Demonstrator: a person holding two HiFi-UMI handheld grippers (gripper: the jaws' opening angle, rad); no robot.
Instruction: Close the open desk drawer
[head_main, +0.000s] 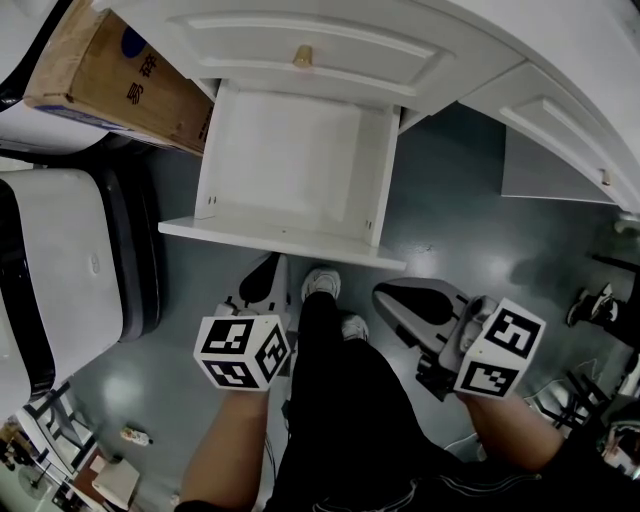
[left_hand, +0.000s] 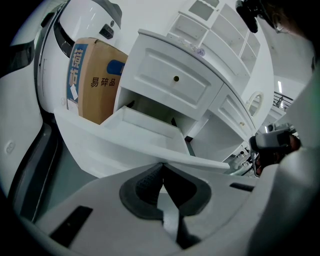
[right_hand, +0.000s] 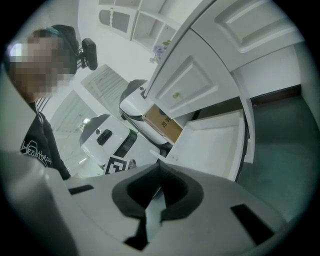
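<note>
The white desk drawer (head_main: 290, 165) stands pulled out and empty, its front panel (head_main: 280, 242) toward me. In the left gripper view the drawer (left_hand: 145, 135) lies just beyond the jaw tips, and in the right gripper view the drawer (right_hand: 215, 142) sits ahead to the right. My left gripper (head_main: 268, 285) hangs just below the front panel's left half, jaws shut on nothing. My right gripper (head_main: 418, 300) sits lower right of the panel's right corner, also shut and empty. Neither touches the drawer.
A cardboard box (head_main: 120, 80) leans left of the desk beside a white machine (head_main: 70, 270). The shut upper drawer has a small knob (head_main: 302, 55). The person's legs and shoes (head_main: 322, 285) stand between the grippers. Small clutter lies on the floor at the far right (head_main: 595, 305).
</note>
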